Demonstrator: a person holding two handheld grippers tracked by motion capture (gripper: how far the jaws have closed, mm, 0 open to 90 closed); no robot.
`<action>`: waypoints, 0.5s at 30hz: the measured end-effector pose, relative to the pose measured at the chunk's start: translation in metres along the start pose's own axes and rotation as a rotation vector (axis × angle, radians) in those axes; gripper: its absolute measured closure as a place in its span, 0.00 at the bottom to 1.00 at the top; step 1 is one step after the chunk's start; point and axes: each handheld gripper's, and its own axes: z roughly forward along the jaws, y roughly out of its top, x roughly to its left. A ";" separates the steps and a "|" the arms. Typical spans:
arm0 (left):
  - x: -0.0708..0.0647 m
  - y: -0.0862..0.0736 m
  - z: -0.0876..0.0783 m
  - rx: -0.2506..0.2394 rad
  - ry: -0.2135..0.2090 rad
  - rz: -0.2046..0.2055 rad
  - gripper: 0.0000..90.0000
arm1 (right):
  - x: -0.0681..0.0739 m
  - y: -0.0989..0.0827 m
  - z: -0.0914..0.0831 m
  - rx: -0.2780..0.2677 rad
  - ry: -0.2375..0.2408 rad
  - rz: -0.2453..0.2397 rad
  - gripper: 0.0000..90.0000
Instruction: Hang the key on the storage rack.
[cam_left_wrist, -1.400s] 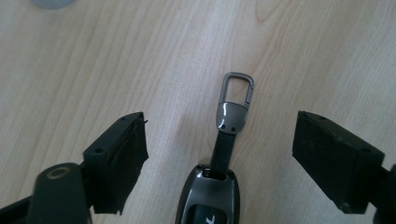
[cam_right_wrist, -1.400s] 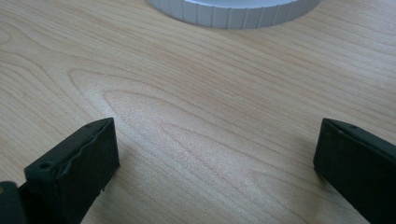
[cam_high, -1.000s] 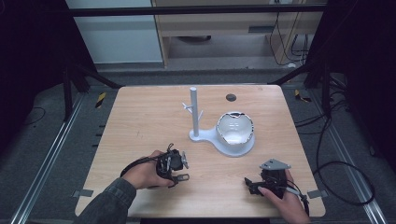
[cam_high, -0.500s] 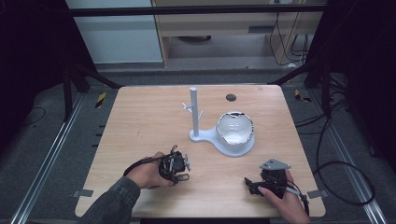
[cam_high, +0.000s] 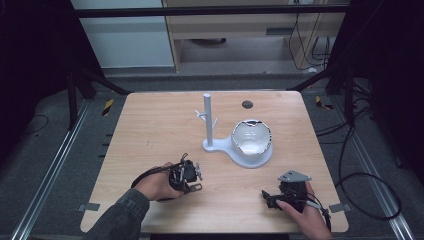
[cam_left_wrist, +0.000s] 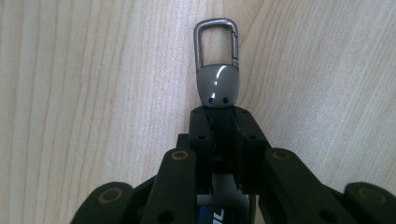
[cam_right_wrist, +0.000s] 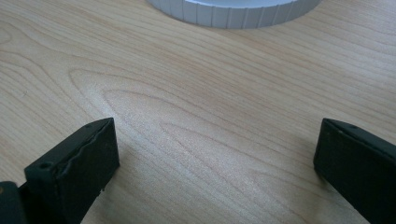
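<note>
Your left gripper (cam_left_wrist: 219, 116) has just closed its jaws on the key clip (cam_left_wrist: 217, 70).
The clip lies on the wooden table (cam_high: 150, 130), near its front edge; your right gripper (cam_right_wrist: 215, 158) rests with jaws spread, holding nothing.

A light wooden table (cam_high: 150, 130) with rounded corners carries everything. Near its middle stands a white stand (cam_high: 239, 152): a flat base with an upright post bearing short pegs, and a round dish part beside the post. A small dark round spot (cam_high: 247, 104) sits near the far edge. A grey metal carabiner clip (cam_left_wrist: 217, 65) lies flat on the wood near the front left.
</note>
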 end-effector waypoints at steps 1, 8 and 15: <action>0.000 -0.001 -0.001 -0.011 0.000 -0.002 0.88 | 0.000 0.000 0.000 0.000 0.000 0.000 0.00; -0.004 -0.014 -0.008 -0.108 0.018 -0.053 0.88 | 0.000 0.000 0.000 0.000 -0.001 -0.001 0.00; -0.010 -0.031 -0.013 -0.213 0.068 -0.100 0.89 | 0.000 0.000 0.000 0.000 0.000 0.000 0.00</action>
